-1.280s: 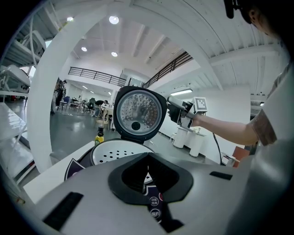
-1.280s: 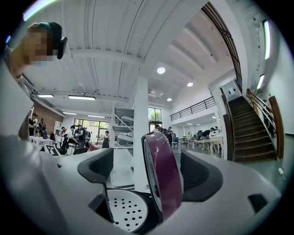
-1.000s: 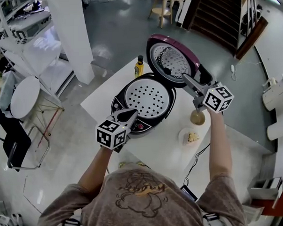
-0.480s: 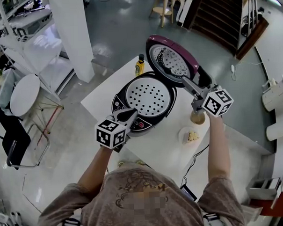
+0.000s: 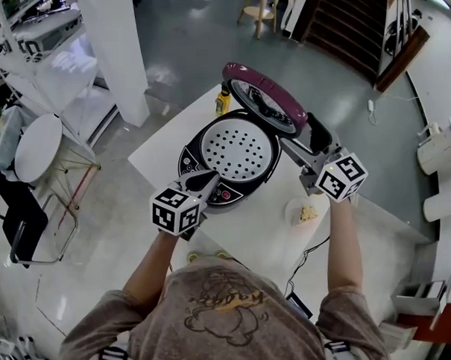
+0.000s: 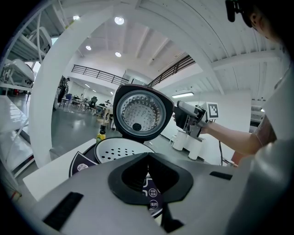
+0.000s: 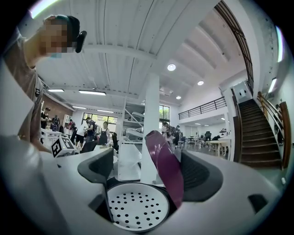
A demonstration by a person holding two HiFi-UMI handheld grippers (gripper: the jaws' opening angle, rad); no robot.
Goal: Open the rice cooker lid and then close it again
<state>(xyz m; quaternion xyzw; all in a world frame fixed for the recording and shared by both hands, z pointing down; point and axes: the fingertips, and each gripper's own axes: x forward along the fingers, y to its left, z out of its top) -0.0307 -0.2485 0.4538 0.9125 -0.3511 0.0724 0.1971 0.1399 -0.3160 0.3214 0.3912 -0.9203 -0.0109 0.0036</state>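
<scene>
My right gripper (image 7: 146,170) was open, half-raised lid (image 7: 163,165) edge-on between its jaws, rice cooker (image 5: 189,164) body lying left. My left gripper (image 6: 148,156) was closed, empty.

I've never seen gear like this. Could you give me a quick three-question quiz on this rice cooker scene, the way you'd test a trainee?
1. True or false: the dark purple rice cooker lid is fully shut.
2. What stands between the jaws of the right hand-held gripper? A) the lid's edge B) a yellow bottle C) a plate of food
3. Fill in: the jaws of the left hand-held gripper are ____ (apart or together).
Key: 1 false, it stands raised over the white perforated tray; 2 A; 3 together.
</scene>
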